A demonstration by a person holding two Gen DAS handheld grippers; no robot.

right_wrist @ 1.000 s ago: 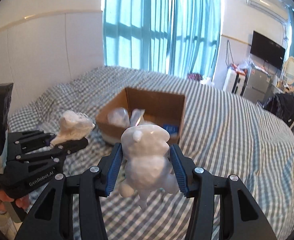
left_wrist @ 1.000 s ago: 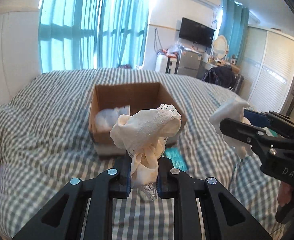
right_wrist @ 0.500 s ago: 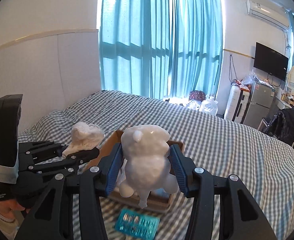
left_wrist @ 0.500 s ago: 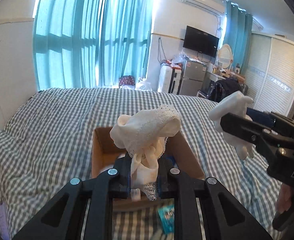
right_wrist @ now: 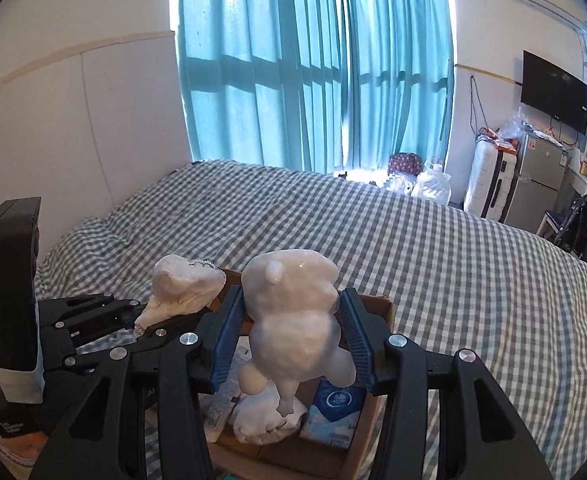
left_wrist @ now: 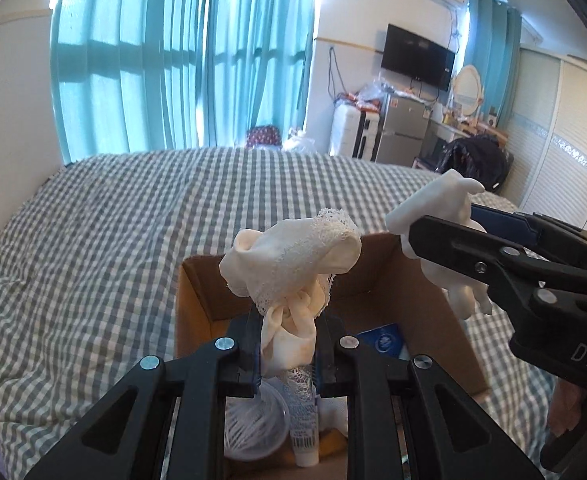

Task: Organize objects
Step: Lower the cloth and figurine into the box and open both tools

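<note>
My left gripper [left_wrist: 287,344] is shut on a cream lace cloth bundle [left_wrist: 293,264] and holds it over the open cardboard box [left_wrist: 197,300] on the checked bed. My right gripper [right_wrist: 289,344] is shut on a white soft bear-shaped toy [right_wrist: 293,320], also over the box [right_wrist: 377,304]. In the left wrist view the right gripper [left_wrist: 493,260] with the toy [left_wrist: 441,200] is at the right. In the right wrist view the left gripper [right_wrist: 105,320] with the cloth [right_wrist: 185,284] is at the left.
The box holds a clear round lidded tub [left_wrist: 253,428], a white tube [left_wrist: 303,420], a blue tissue pack [right_wrist: 333,412] and a white bundle [right_wrist: 269,420]. The grey checked bed [left_wrist: 93,240] spreads all round. Curtains, fridge, suitcase and wardrobe stand beyond the bed.
Both grippers have moved forward to above the box, which now lies directly under them. The blue blister pack on the bed has dropped out of view. Both grips are unchanged.
</note>
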